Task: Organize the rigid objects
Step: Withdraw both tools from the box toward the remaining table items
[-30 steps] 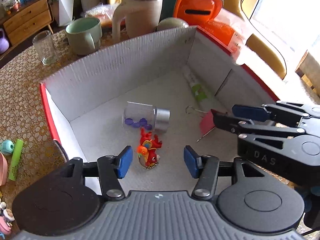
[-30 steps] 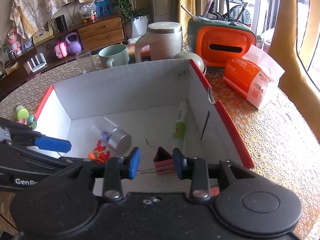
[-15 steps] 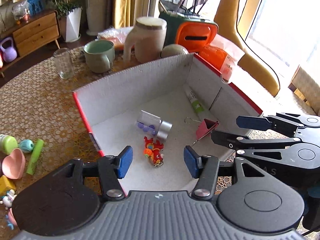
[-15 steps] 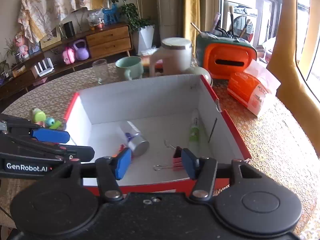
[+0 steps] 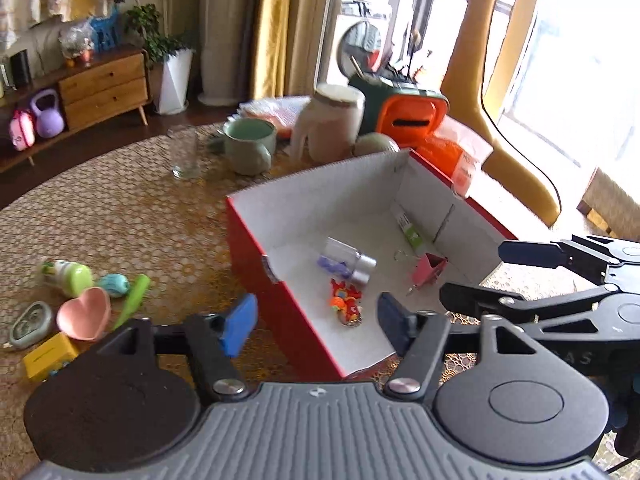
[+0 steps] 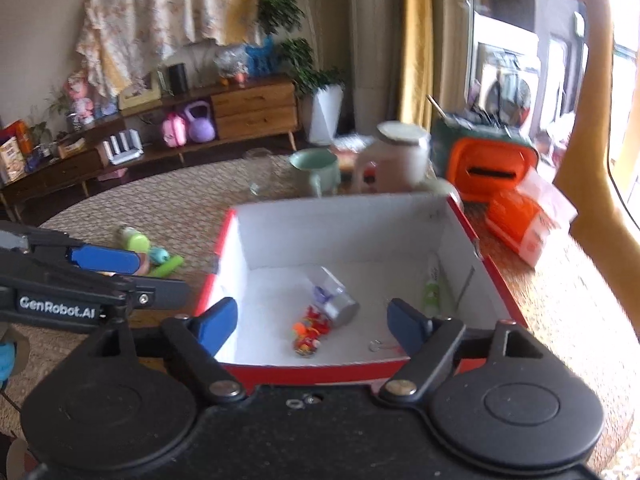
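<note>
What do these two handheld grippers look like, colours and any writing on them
Both are black plastic with two round discs at the base and blue fingertip pads. The left gripper has a ribbed grey body; seen from the right camera, its side reads GenRobot.AI in white. The right gripper has a black speckled body.

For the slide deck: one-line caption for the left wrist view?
Open left gripper above red box holding jar, toy, pink clip.

Bright daylight pours through a window beside yellow curtains, with a wooden sideboard against the pale wall.
</note>
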Action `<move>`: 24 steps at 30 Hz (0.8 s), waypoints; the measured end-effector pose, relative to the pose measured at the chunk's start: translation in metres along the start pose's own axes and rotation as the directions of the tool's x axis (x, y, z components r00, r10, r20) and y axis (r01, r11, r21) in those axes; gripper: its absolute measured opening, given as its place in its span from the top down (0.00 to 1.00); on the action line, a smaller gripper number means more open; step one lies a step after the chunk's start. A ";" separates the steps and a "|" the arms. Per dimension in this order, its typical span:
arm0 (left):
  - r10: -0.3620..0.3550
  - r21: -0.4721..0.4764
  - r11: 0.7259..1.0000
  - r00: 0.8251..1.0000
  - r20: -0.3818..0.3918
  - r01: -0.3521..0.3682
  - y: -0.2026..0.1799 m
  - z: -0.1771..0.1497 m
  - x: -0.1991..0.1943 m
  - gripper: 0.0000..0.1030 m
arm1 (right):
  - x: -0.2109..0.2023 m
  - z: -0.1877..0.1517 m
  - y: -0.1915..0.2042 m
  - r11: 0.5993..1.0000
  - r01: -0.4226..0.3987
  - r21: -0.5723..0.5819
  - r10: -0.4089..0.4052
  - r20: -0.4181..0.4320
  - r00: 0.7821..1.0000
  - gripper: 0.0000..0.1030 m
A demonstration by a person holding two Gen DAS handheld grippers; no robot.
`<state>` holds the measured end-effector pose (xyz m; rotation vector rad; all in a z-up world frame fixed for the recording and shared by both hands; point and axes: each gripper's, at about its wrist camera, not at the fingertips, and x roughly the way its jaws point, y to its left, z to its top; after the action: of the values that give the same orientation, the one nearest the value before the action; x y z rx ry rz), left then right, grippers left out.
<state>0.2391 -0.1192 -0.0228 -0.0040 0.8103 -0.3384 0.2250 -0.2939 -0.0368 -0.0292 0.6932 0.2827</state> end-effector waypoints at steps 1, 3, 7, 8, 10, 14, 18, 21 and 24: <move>0.001 -0.001 1.000 1.000 0.009 -0.001 0.002 -0.002 -0.005 0.34 | -0.003 0.001 0.004 1.000 -0.010 -0.007 0.010 0.008 1.000 0.18; 0.011 -0.004 1.000 1.000 0.021 -0.011 0.007 -0.006 -0.014 0.34 | -0.008 0.001 0.014 0.999 -0.028 -0.020 0.029 0.024 0.999 0.16; 0.021 -0.015 1.000 0.999 0.036 -0.021 0.019 -0.016 -0.029 0.33 | -0.016 0.000 0.033 0.997 -0.065 -0.040 0.067 0.050 0.996 0.12; 0.024 -0.018 1.000 0.999 0.040 -0.024 0.022 -0.019 -0.033 0.31 | -0.017 -0.001 0.039 0.996 -0.073 -0.041 0.075 0.059 0.995 0.12; 0.033 -0.030 0.999 0.998 0.050 -0.032 0.031 -0.026 -0.040 0.26 | -0.019 -0.005 0.050 0.995 -0.086 -0.046 0.089 0.069 0.994 0.11; 0.046 -0.068 0.997 0.997 0.066 -0.042 0.053 -0.037 -0.053 0.24 | -0.016 -0.012 0.070 0.990 -0.129 -0.053 0.132 0.061 0.989 0.10; 0.066 -0.103 0.993 0.995 0.076 -0.058 0.074 -0.050 -0.064 0.24 | -0.012 -0.019 0.091 0.979 -0.186 -0.078 0.190 0.044 0.981 0.09; 0.078 -0.128 0.990 0.993 0.085 -0.067 0.091 -0.058 -0.073 0.20 | -0.011 -0.023 0.107 0.969 -0.225 -0.106 0.229 0.034 0.973 0.08; 0.097 -0.141 0.987 0.991 0.090 -0.084 0.107 -0.066 -0.081 0.20 | -0.009 -0.026 0.123 0.959 -0.252 -0.129 0.257 0.028 0.966 0.08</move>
<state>0.1719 0.0145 -0.0255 -0.1109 0.7339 -0.1950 0.1691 -0.1812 -0.0432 -0.0526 0.6343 0.5728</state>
